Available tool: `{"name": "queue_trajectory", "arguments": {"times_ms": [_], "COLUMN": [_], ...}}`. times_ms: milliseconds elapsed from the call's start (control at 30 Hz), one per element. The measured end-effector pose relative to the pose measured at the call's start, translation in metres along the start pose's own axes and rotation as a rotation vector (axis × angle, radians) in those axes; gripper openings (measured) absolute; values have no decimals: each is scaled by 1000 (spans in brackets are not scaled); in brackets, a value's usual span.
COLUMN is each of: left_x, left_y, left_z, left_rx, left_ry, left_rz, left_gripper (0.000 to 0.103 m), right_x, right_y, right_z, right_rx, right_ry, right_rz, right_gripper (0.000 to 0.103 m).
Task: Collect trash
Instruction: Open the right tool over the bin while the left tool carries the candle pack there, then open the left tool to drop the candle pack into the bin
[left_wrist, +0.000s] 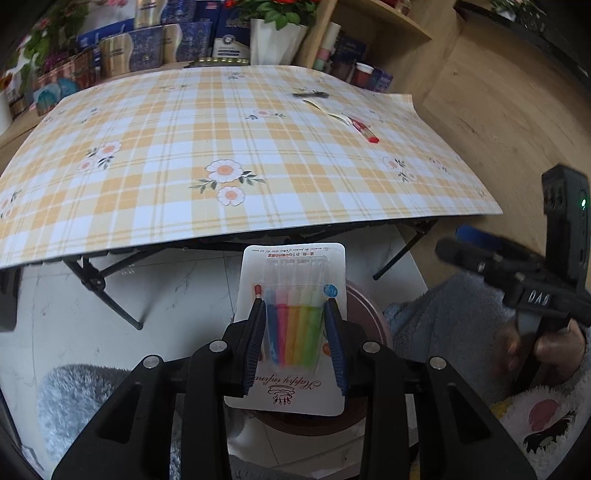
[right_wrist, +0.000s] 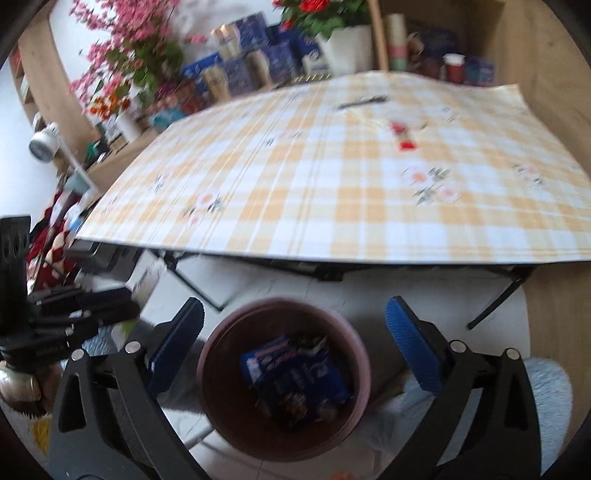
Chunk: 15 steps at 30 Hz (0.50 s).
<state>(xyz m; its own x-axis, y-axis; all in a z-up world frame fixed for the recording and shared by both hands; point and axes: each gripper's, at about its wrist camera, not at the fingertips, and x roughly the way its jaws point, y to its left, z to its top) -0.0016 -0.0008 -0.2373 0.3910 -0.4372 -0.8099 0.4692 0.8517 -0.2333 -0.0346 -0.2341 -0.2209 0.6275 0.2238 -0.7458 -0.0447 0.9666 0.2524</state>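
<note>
One candle pack (left_wrist: 293, 325) clamped in left gripper (left_wrist: 295, 339) over one bin (right_wrist: 284, 373) – right gripper (right_wrist: 295, 354) wide open, empty; one blue wrapper (right_wrist: 295, 373) inside, two scraps (left_wrist: 364, 129) near table's far edge.

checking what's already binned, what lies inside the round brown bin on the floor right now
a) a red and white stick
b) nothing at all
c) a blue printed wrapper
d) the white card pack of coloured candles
c: the right wrist view looks straight into the round brown bin, where a blue printed wrapper lies on the bottom, while the white card pack of coloured candles is clamped in the left gripper above the rim.
</note>
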Motion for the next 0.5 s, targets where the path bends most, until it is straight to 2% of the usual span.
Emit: {"name": "queue_trajectory", "arguments": {"times_ms": [67, 200, 300, 400, 467, 500], "left_x": [4, 26, 46, 62, 61, 57], "left_y": [-9, -38, -47, -48, -47, -46], "left_z": [5, 4, -4, -10, -10, -9], "left_rx": [68, 290, 334, 344, 336, 326], "left_ry": [7, 48, 100, 135, 117, 98], "left_rz": [6, 55, 40, 57, 76, 84], "left_gripper": [35, 40, 41, 57, 75, 80], "right_x": [-9, -26, -31, -31, -28, -28], "right_y": [-7, -17, -23, -28, -32, -32], "right_z": [6, 12, 14, 14, 13, 12], "right_rx": [18, 36, 55, 81, 98, 99], "right_ry": [-47, -139, -162, -160, -155, -151], "right_rz": [-21, -42, -37, -38, -40, -39], "right_gripper": [97, 97, 97, 97, 97, 97]}}
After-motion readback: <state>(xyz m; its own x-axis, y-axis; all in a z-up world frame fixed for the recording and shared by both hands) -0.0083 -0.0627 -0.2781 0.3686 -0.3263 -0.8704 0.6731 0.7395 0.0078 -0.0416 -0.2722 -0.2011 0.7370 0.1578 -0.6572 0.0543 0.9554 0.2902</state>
